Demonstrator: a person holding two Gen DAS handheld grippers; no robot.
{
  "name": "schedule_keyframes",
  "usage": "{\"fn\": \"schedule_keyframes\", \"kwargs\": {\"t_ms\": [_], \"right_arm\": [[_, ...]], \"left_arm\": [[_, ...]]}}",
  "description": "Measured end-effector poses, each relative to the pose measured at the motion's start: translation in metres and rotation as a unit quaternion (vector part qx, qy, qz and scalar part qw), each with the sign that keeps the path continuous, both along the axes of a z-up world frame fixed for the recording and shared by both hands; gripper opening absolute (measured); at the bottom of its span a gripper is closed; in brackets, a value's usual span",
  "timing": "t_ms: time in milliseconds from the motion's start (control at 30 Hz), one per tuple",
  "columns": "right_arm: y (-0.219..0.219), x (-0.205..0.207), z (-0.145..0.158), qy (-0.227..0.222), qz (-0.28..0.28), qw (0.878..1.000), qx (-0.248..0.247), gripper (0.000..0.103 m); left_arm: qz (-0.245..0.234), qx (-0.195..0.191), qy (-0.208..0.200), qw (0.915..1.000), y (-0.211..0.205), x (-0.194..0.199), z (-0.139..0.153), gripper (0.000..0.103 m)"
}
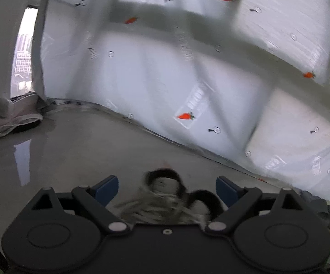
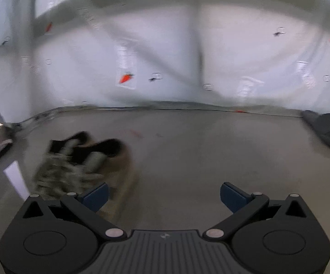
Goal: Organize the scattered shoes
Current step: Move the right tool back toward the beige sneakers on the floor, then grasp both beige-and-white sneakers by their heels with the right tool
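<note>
**Claws spread over paired furry shoes, grey floor**

Left claw (image 1: pixel 167 188): fingers spread wide, nothing pinched; it hangs low over the furry shoes (image 1: pixel 176 196), which fill the gap between its blue pads. Right claw (image 2: pixel 163 197): likewise spread and holding nothing, set off to one side of the same shoes (image 2: pixel 82 162), its left pad just overlapping them in view.

Furry shoes: two, dark-lined with tan and mottled uppers, lying side by side and touching on the floor (image 2: pixel 199 148). Whether they already sit as a tidy pair or await lifting cannot be told. Dark slippers (image 2: pixel 326 129): near the wall sheet (image 2: pixel 165 52), well apart from the pair.

Risks: both views are blurred, so depth over the shoes is uncertain. A closing left claw could catch only fur or one collar, and the shoe might twist or drop, or nudge its partner askew.

Room: open floor lies between pair and slippers; the sheet's bottom edge and a crumpled cloth (image 1: pixel 16 118) bound the far side.
</note>
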State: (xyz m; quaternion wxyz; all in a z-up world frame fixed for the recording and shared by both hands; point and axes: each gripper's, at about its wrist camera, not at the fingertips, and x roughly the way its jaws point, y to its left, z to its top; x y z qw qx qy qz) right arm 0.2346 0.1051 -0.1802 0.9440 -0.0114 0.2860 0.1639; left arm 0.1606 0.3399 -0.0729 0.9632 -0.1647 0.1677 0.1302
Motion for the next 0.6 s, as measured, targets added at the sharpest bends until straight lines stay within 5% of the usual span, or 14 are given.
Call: {"fn": "schedule_keyframes", "kwargs": {"t_ms": [367, 600], "right_arm": [[0.112, 0.077, 0.022, 0.078, -0.014, 0.996, 0.039, 0.103], [0.147, 0.139, -0.001, 0.163, -0.027, 0.986, 0.031, 0.103]], "left_arm": [[-0.015, -0.025, 0.047, 0.9985, 0.07, 0.042, -0.026, 0.093], [-0.015, -0.057, 0.05, 0.997, 0.113, 0.09, -0.041, 0.093]]}}
